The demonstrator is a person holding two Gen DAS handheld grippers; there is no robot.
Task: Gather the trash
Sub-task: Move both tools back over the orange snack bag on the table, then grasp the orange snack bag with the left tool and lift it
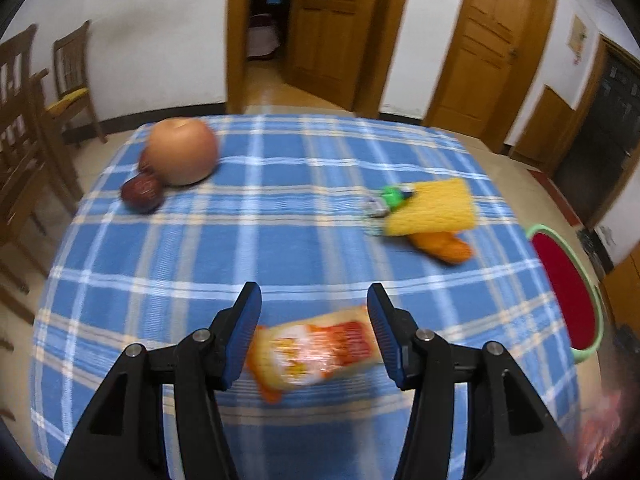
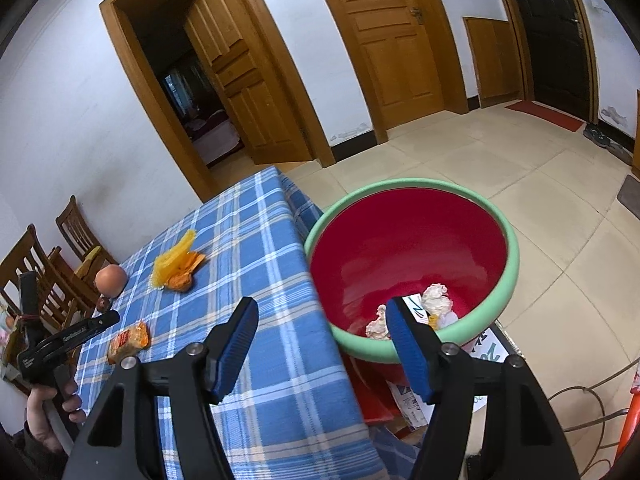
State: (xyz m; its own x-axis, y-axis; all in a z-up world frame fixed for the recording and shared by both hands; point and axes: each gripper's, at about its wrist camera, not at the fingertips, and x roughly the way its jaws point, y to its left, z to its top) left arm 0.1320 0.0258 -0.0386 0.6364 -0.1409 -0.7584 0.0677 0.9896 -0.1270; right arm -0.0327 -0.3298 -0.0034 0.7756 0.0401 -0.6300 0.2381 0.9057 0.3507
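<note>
A white-walled room with wooden doors and a tiled floor frames a table under a blue plaid tablecloth (image 1: 280,208). At the cloth's near edge, the left gripper (image 1: 314,300) hangs with its blue-padded jaws apart, straddling an orange snack wrapper (image 1: 316,350) that lies flat on the cloth between them; the pads stand clear of it on both sides as far as the blurred wrist view shows. Farther along the cloth, toward its right edge, a yellow sponge cloth (image 1: 434,208) lies over a piece of orange peel (image 1: 444,246), with a small green-and-silver wrapper (image 1: 390,198) touching its left side. At the far left corner sits an apple (image 1: 182,150) with two red dates (image 1: 142,190) against it. Just off the table's right edge stands a red basin with a green rim (image 2: 514,256), lower than the tabletop, holding crumpled white tissue (image 2: 436,298) and scraps of paper. The right gripper (image 2: 320,306) hovers above the table's right edge and the basin's near rim, jaws apart and nothing between them. In the right wrist view a hand (image 2: 52,408) grips the left tool's handle at the table's near left, beside wooden chairs (image 2: 60,264) along the wall.
</note>
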